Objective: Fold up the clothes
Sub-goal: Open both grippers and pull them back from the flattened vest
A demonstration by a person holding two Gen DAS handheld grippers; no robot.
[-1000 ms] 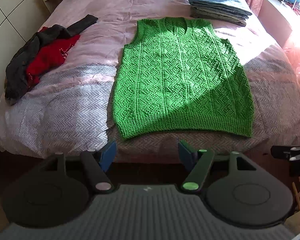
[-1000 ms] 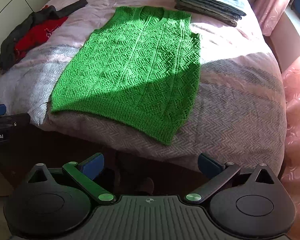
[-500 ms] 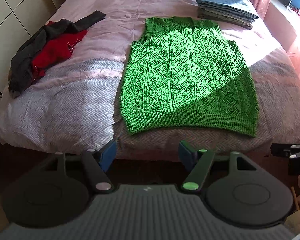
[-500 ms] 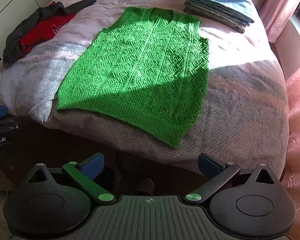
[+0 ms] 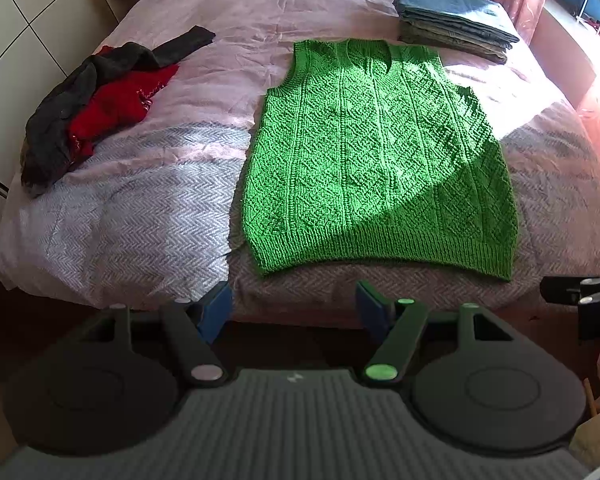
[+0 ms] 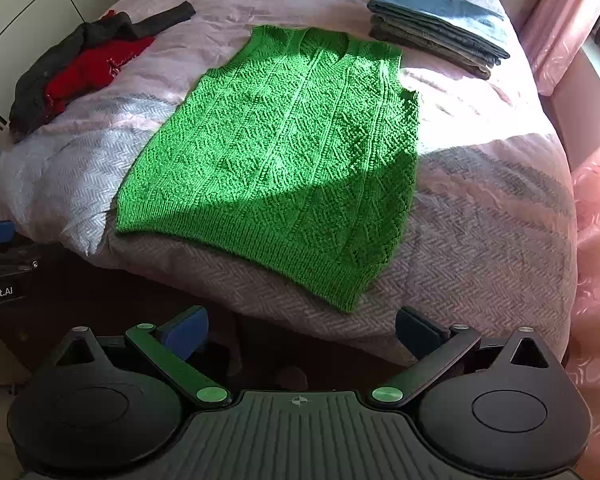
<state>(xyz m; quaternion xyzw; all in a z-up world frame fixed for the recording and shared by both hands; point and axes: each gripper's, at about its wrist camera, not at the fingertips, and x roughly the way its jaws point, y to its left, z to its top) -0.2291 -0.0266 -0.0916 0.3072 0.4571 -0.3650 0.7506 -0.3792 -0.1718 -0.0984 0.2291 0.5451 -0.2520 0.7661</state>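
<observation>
Knitwear, a green sleeveless vest (image 5: 376,160), lay spread flat on the bed (image 5: 148,220), hem toward the near edge and neckline away, apparently smoothed out ready for a first fold. Left of the vest sat a dark and red heap (image 5: 96,100) likely awaiting its turn; beyond the vest's right shoulder, a folded stack (image 5: 452,20). The left gripper (image 5: 294,310) and right gripper (image 6: 302,334) hung released and empty short of the vest's hem, and against half a second earlier the views had barely shifted.
</observation>
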